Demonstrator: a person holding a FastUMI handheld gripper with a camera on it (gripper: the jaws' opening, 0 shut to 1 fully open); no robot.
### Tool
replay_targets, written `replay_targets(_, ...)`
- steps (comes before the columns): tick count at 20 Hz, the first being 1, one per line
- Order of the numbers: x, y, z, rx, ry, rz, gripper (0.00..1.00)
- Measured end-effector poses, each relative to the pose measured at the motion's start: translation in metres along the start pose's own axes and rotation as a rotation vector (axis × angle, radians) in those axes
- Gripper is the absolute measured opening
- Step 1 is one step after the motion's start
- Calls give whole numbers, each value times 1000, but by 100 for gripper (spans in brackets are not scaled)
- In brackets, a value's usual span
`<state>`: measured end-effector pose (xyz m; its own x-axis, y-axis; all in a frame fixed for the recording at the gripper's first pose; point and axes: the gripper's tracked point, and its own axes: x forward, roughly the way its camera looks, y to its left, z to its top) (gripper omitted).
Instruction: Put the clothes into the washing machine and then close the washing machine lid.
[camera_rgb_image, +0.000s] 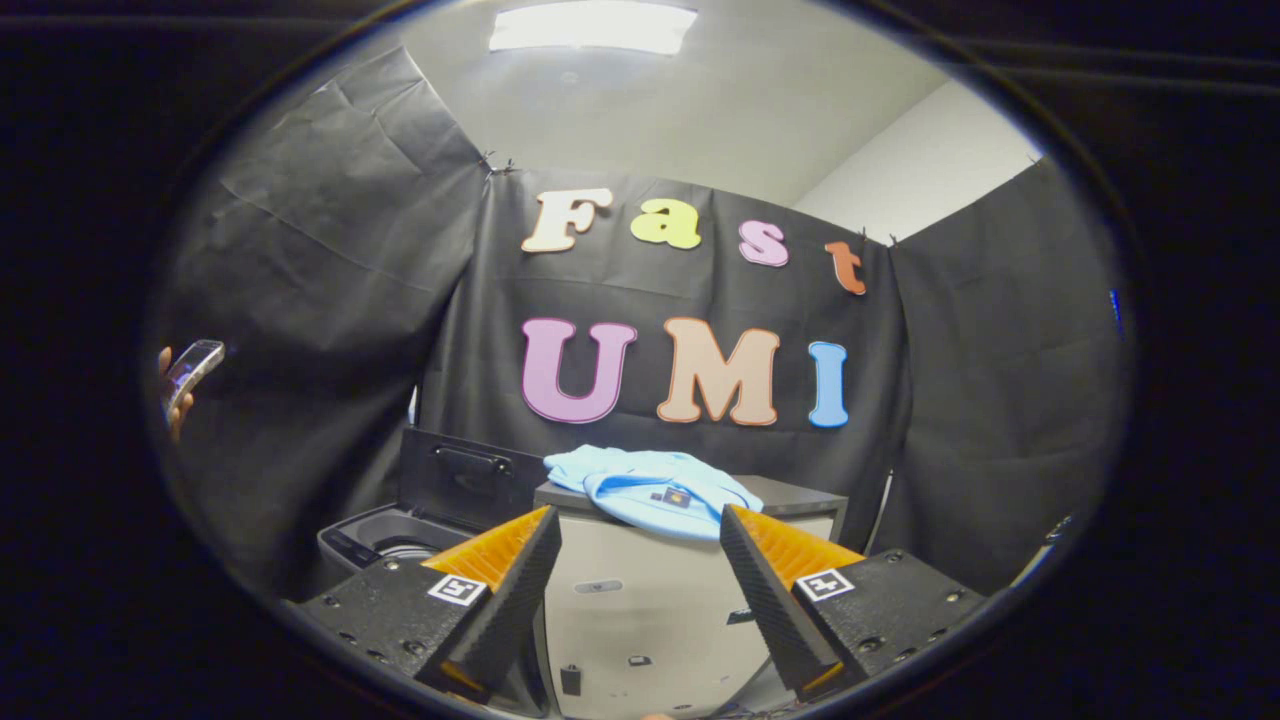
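The washer's (395, 540) tub was mostly hidden behind the left finger, with only its rim and raised lid (465, 480) showing. A hand (172, 392) holding a phone (192, 368) was cut off beside the wall. The gripper (640, 530) stood wide apart, holding and touching nothing. The shirt (650, 490) lay beyond the fingers on a cabinet (650, 600), just beside the washer.
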<state>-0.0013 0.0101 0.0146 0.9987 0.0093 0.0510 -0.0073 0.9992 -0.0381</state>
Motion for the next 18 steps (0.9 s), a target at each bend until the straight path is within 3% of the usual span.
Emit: replay_targets(18,12,-9,-6,78,21,-19,96)
